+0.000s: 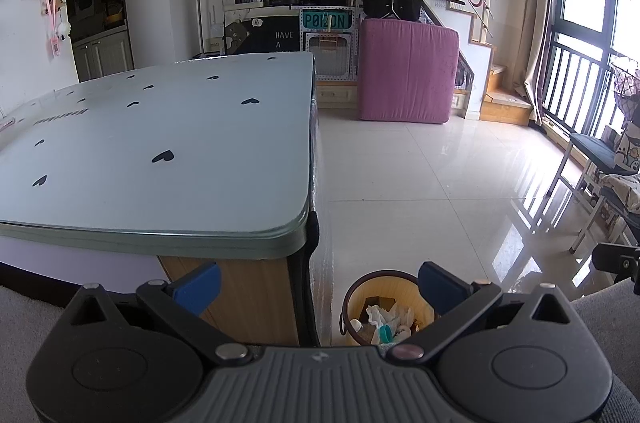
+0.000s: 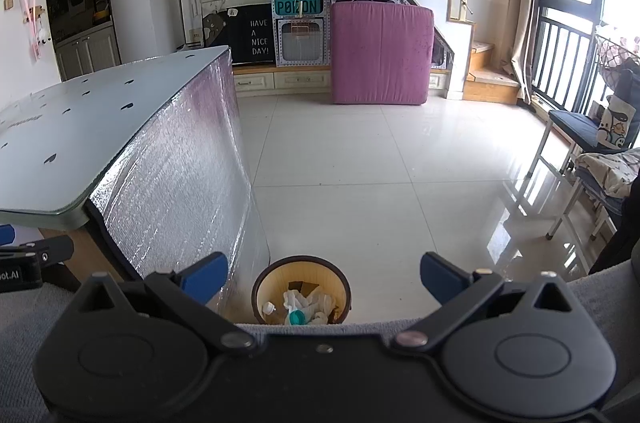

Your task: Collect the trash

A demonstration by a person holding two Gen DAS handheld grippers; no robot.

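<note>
1. Both tools gape empty: left tool (image 1: 318, 287), right tool (image 2: 324, 281).
2. Trash sits in the bin (image 2: 301, 297) on the floor, beside the tabletop's (image 1: 160, 151) corner.
3. Collecting looks finished; next, scan for strays.

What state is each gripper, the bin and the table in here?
Left gripper: open, holding nothing.
Right gripper: open, holding nothing.
Trash bin: upright on the floor beside the table, partly filled with tissues and bottles.
Table: top bare.
</note>
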